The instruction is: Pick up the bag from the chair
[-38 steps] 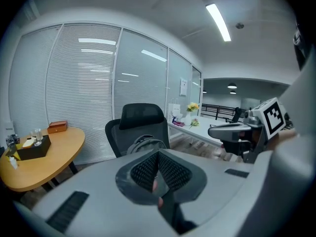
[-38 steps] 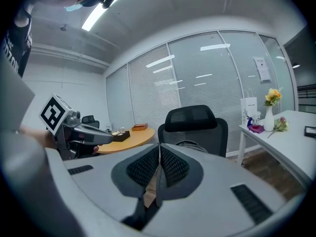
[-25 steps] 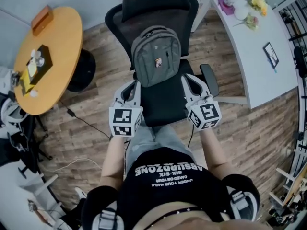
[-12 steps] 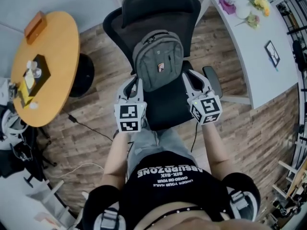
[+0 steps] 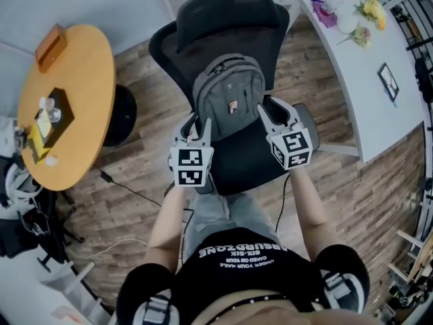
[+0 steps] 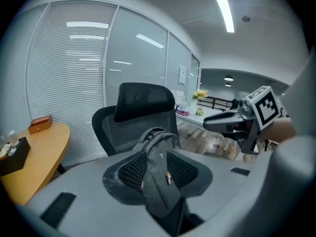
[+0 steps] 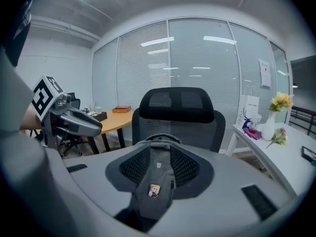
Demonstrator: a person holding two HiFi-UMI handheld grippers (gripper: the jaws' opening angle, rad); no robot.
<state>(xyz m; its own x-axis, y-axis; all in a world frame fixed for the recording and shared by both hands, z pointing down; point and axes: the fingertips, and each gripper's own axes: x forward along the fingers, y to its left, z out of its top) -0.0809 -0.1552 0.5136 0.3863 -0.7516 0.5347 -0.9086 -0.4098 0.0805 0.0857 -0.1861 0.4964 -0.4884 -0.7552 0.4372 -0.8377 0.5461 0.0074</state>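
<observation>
A grey backpack [image 5: 228, 97] stands upright on the seat of a black office chair [image 5: 230, 19], leaning on its mesh back. My left gripper [image 5: 196, 126] is at the bag's lower left corner and my right gripper [image 5: 274, 110] is beside its lower right side. Both sets of jaws have just been opening and stand open, with no pad pressing on the bag. In the left gripper view the backpack [image 6: 159, 179] shows in the gap ahead of the jaws. The right gripper view has the backpack [image 7: 154, 181] centred the same way, top handle up.
A round wooden table [image 5: 74, 66] at the left carries an orange box [image 5: 53, 38] and a black box [image 5: 55, 107]. A white desk [image 5: 365, 66] with flowers [image 5: 373, 9] runs along the right. The chair's armrest [image 5: 303, 117] lies just right of my right gripper. A cable [image 5: 128, 181] crosses the floor.
Both grippers have moved forward and down toward the backpack, now flanking its lower part. Their jaws, shut before, have spread open.
</observation>
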